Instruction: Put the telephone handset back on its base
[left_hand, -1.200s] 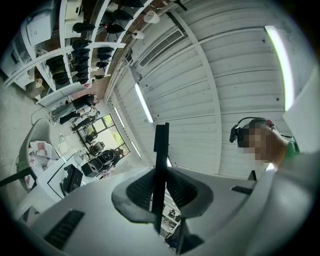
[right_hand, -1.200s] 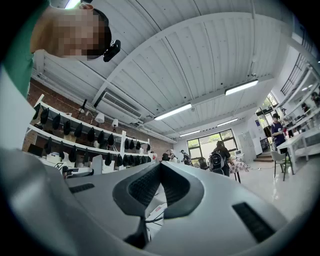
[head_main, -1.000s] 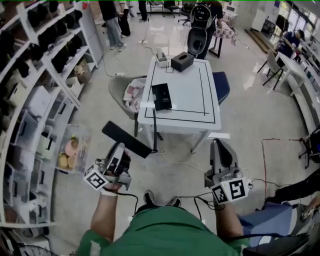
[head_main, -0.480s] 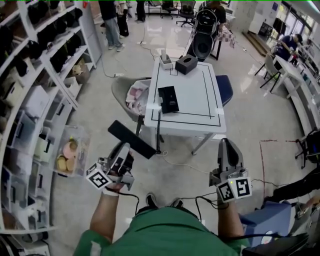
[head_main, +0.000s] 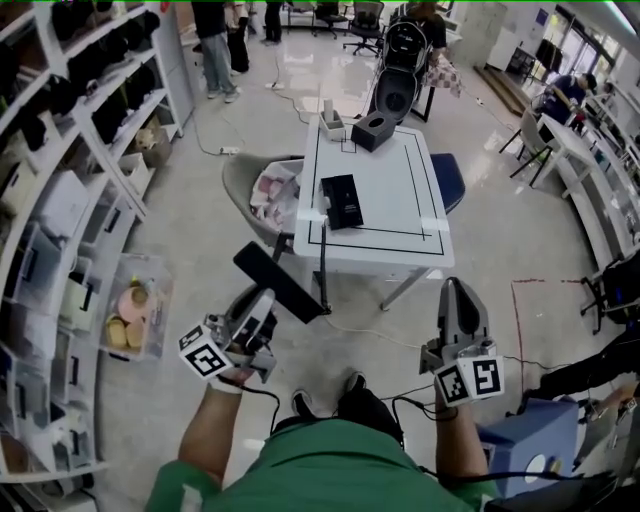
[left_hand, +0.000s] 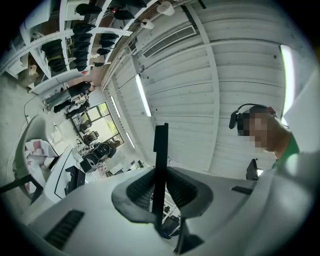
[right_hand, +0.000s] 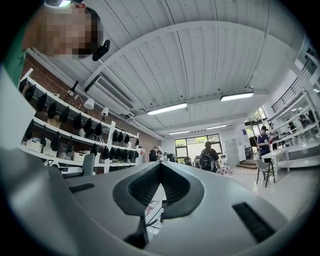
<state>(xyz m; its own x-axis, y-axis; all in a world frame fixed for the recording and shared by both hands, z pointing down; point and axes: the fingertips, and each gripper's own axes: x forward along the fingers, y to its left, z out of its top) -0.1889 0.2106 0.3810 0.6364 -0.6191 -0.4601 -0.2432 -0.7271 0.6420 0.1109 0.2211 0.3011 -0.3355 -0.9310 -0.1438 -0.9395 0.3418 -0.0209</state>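
The black telephone handset (head_main: 279, 282) is held over the floor, short of the table, with my left gripper (head_main: 263, 303) shut on it. In the left gripper view the handset (left_hand: 160, 161) shows edge-on as a thin black bar pinched between the pads of the left gripper (left_hand: 159, 189). The black phone base (head_main: 343, 200) lies on the near left part of the white table (head_main: 385, 215), and it also shows small in the left gripper view as the base (left_hand: 74, 176). My right gripper (head_main: 459, 292) hangs to the right, shut and empty; the right gripper (right_hand: 159, 176) shows its pads closed together.
A black tissue box (head_main: 376, 129) and a small white holder (head_main: 331, 123) stand at the table's far edge. A grey chair (head_main: 246, 178) with pink items is left of the table, a blue seat (head_main: 446, 176) to its right. Shelves (head_main: 70, 150) line the left; cables cross the floor.
The view has drawn a little closer to the table. The left gripper with the handset has drifted right and slightly toward the table. Both grippers stay shut.
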